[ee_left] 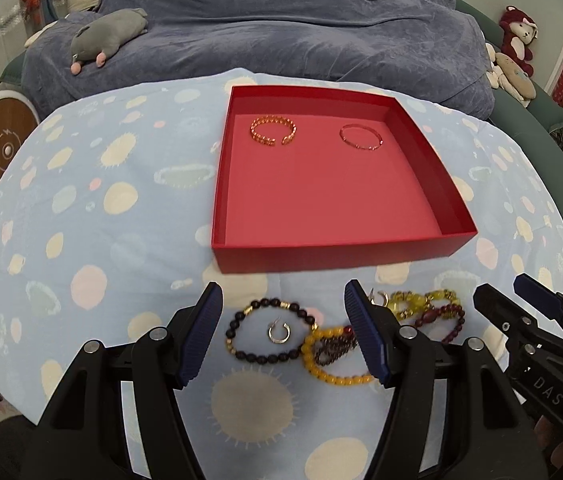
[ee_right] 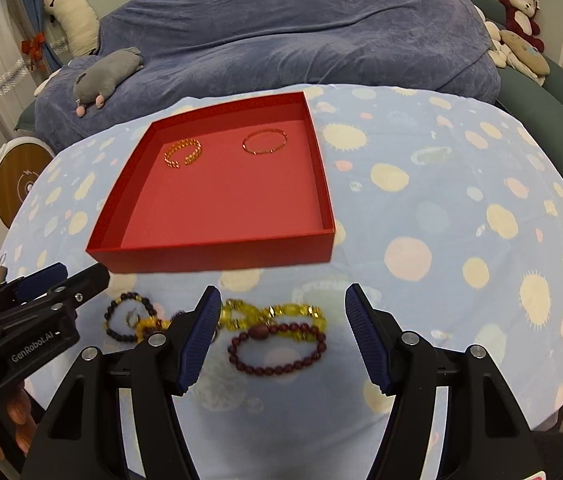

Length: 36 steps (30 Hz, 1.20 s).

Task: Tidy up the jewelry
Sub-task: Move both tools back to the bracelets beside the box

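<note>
Red tray (ee_left: 333, 256) sits on the spotted blue cloth (ee_left: 81, 208), open top. Inside it, two pieces near the far wall: gold chain-link cuff (ee_left: 273, 130) at about 11 o'clock of the tray floor, thin rose-gold bangle (ee_left: 360, 138) at about 1 o'clock, well apart from each other. Rest of tray floor bare red.

Loose jewelry lies on the cloth just in front of the tray's near wall, at 6 o'clock from it. Dark bead bracelet (ee_left: 271, 330) with gold spacers, a small silver ring (ee_left: 279, 332) lying inside its loop. Yellow bead bracelet (ee_left: 333, 372) touches the dark one at its 3 o'clock side, overlapping a dark reddish piece; partly hidden behind the finger. Further toward 3 o'clock: yellow-green chunky bracelet (ee_right: 281, 314) and maroon bead bracelet (ee_right: 277, 350), touching, the maroon one nearer the camera.

Left gripper (ee_left: 283, 334) spread wide, nothing between the fingers, hovering over the dark bracelet and ring. Right gripper (ee_right: 279, 336) also spread wide, holding nothing, over the maroon and yellow-green bracelets. Each shows in the other's view at the edge.

Beyond the cloth at 12 o'clock: blue-grey blanket (ee_left: 281, 24), grey plush mouse (ee_left: 105, 36) at 10 o'clock, red plush bear (ee_left: 517, 36) at 2 o'clock.
</note>
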Tool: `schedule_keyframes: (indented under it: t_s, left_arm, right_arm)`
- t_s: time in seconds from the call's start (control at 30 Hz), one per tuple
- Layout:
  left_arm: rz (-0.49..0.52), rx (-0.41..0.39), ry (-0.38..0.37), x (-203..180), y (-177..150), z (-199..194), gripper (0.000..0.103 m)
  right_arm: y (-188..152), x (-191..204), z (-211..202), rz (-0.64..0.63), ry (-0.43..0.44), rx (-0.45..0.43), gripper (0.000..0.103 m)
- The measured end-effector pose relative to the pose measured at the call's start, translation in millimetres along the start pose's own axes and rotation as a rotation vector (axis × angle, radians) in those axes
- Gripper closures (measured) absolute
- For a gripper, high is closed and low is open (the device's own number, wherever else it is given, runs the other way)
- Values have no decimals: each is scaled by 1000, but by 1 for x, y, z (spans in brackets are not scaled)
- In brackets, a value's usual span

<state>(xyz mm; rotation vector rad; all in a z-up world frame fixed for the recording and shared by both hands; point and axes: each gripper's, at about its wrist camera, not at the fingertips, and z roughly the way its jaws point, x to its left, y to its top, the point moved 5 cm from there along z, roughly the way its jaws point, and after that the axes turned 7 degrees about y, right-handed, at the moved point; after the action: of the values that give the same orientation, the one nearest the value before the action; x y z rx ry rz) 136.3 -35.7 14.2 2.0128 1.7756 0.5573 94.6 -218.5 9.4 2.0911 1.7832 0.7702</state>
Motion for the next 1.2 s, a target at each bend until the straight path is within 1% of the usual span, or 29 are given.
schedule_keyframes:
  t_s: [0.17,0.3,0.5,0.67,0.77,0.83,0.9,0.93,0.97,1.03,1.07,1.1,1.13,1.17,1.2]
  left_arm:
    - [-18,12,37,17,-30,1,43]
    - [-30,15,61,30,-43,4,43]
    - [-53,38,79,46,-47,17,43]
    - [-94,53,52,51,-44,28,43]
    - [-77,59,61,47,-41,36,43]
    - [-66,64,59,44,-41,41,48]
    - [-52,77,57,39,-42,47,50]
    - [-47,81,52,38,-42,49,55]
    - [-43,86,49,36,-43,51,57]
    - [-34,77,58,34,-43,52,59]
    - [-30,73,56,33,-42,52,61]
    - [-25,71,52,32,-42,52,68]
    - [-20,70,44,31,-42,52,74]
    - [-17,72,38,31,-41,52,76]
    - [-16,74,31,30,-41,52,83]
  right_arm:
    - [-33,-14,5,16,-32,44,41]
    - [-47,-20,9,34,-40,62,41]
    - [-46,-16,17,21,-41,63,41]
    - [-41,-11,23,19,-32,64,41]
    - [-39,-12,27,24,-32,69,41]
    - [-38,-13,29,30,-34,71,42]
    - [-38,-15,31,33,-37,75,42]
    - [-38,-16,32,34,-37,77,42]
    - [-37,-17,33,36,-37,78,42]
    - [-37,-19,34,38,-39,80,43]
    - [-37,-20,36,41,-38,81,44]
    - [-36,-22,37,44,-35,82,45]
    - [-36,-23,39,48,-33,85,48]
    - [-35,-23,40,51,-32,87,50]
    - [-35,-24,41,54,-30,87,51]
